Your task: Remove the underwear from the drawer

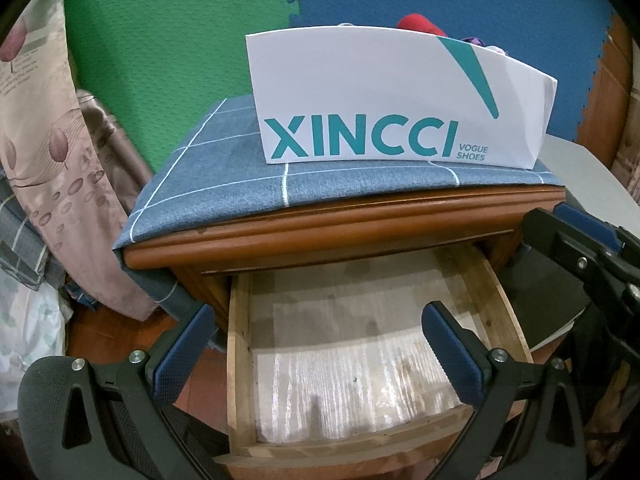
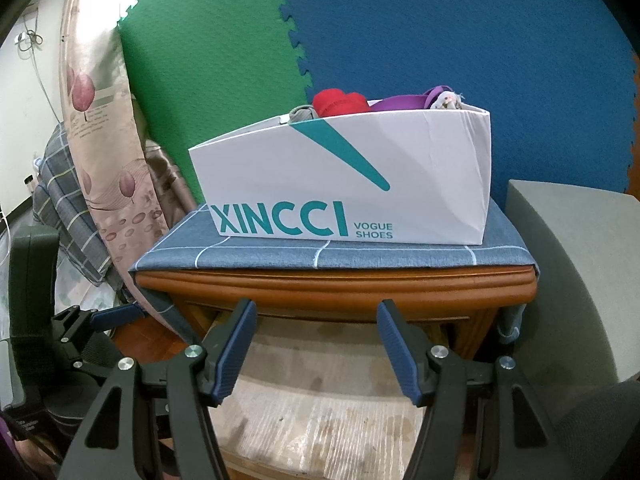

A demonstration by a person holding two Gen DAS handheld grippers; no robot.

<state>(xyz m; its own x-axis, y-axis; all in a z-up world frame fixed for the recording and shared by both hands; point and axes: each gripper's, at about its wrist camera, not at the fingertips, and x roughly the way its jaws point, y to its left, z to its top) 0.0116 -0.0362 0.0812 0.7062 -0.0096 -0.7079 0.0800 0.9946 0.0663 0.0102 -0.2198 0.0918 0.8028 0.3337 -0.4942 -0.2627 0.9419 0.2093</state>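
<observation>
Drawer open, long axis twd cam

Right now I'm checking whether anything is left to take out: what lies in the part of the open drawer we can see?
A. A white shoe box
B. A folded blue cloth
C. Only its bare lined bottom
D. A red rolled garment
C: the drawer shows only its pale liner; the rolled garments sit in the shoe box on top.

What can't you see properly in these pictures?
- Back of the drawer: hidden under the cabinet top, left wrist view.
- Most of the clothes in the shoe box: hidden behind its wall, both views.
- Drawer front: cut off by the bottom edge, right wrist view.
</observation>
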